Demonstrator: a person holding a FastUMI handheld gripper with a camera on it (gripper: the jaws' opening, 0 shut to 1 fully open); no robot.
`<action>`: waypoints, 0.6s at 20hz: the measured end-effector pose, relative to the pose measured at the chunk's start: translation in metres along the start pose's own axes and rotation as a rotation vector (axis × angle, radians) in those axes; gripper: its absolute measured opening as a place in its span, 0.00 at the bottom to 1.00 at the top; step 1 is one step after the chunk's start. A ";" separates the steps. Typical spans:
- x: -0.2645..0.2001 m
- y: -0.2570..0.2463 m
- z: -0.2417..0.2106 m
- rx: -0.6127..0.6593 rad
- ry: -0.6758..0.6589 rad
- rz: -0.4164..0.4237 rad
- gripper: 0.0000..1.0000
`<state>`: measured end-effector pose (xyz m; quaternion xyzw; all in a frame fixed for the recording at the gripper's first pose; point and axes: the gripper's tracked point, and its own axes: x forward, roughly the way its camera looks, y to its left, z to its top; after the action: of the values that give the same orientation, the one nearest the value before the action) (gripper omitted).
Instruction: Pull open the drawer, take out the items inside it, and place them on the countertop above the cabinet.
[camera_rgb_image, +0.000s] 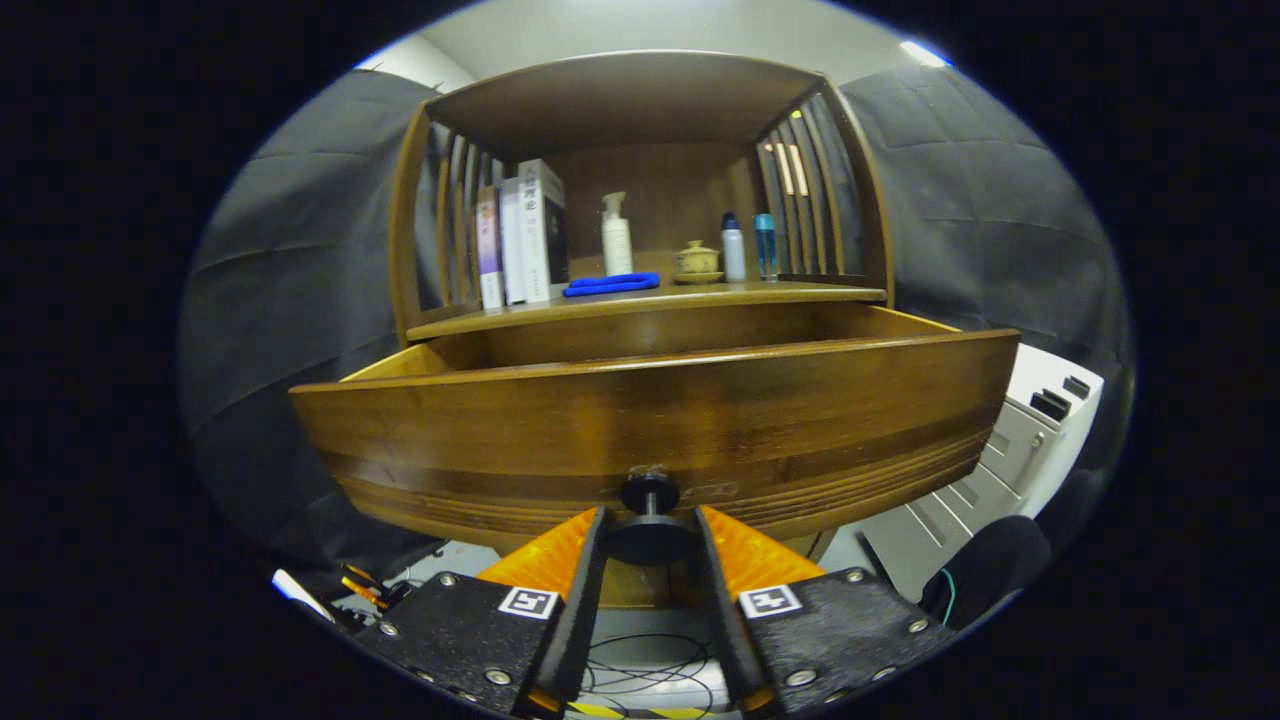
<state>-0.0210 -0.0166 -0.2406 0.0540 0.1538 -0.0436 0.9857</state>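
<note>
The wooden drawer stands pulled out of the cabinet, its wide front panel facing me just beyond the fingers. A dark round knob sticks out from the lower middle of that panel. My gripper is shut on the knob, one finger pressing on each side of it. The drawer's inside is hidden behind the front panel, so no items in it can be seen. Above the drawer runs the countertop, under a wooden hutch.
On the countertop stand several books, a white pump bottle, a blue cloth, a small lidded cup and two small bottles. A white appliance sits at the lower right. Cables lie on the floor below.
</note>
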 end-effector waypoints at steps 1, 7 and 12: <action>-0.002 -0.003 0.001 -0.006 0.009 -0.001 0.69; -0.027 -0.002 0.046 0.008 -0.064 0.038 0.95; -0.040 0.004 0.119 -0.055 -0.167 0.029 0.95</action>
<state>-0.0228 -0.0238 -0.1154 0.0254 0.0714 -0.0292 0.9967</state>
